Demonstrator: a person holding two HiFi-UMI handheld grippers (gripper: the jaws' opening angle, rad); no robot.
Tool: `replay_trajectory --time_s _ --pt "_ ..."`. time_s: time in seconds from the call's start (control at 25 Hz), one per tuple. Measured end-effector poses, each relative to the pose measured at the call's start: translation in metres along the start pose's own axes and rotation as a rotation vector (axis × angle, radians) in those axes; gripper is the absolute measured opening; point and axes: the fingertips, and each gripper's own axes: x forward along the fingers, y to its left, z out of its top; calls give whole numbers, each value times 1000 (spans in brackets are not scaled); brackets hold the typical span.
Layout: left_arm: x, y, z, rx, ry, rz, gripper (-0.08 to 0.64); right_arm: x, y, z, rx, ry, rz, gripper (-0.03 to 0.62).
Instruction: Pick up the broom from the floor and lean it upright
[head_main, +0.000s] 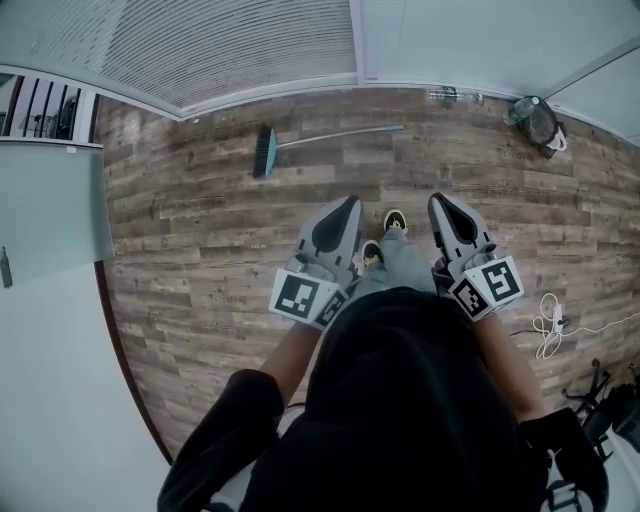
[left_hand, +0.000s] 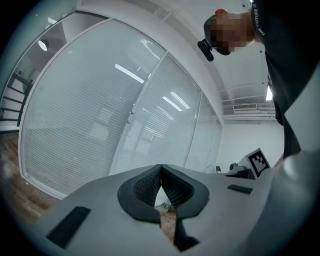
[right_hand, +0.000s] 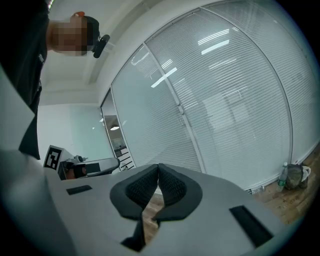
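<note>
Counted, head view: broom (head_main: 266, 152) x1. Grippers x2, i.e. left gripper (head_main: 352, 200) and right gripper (head_main: 434, 198). Marker cubes x2, one per gripper: left cube (head_main: 303, 297), right cube (head_main: 490, 285). Shoes (head_main: 395, 221) x2. Bag (head_main: 540, 122) x1. Bottle (head_main: 447, 96) x1. White cable (head_main: 548, 325) x1.

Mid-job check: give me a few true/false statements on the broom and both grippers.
1. The broom lies flat on the floor. True.
2. The left gripper holds the broom. False: it is shut on nothing and short of the broom.
3. The right gripper is shut and empty. True.
4. In the head view, the brush is at the broom's right end. False: it is at the left end.
</note>
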Motion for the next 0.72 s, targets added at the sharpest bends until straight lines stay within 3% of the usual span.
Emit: replay_trajectory --time_s 0.28,0.44,0.72 --pt "48 -2 12 40 29 -4 23 23 -41 18 36 -22 14 18" --pt "76 -7 18 111 45 -15 23 35 -67 29 88 -81 44 18" --pt "114 -10 23 158 66 27 23 54 -108 34 122 -77 72 18"
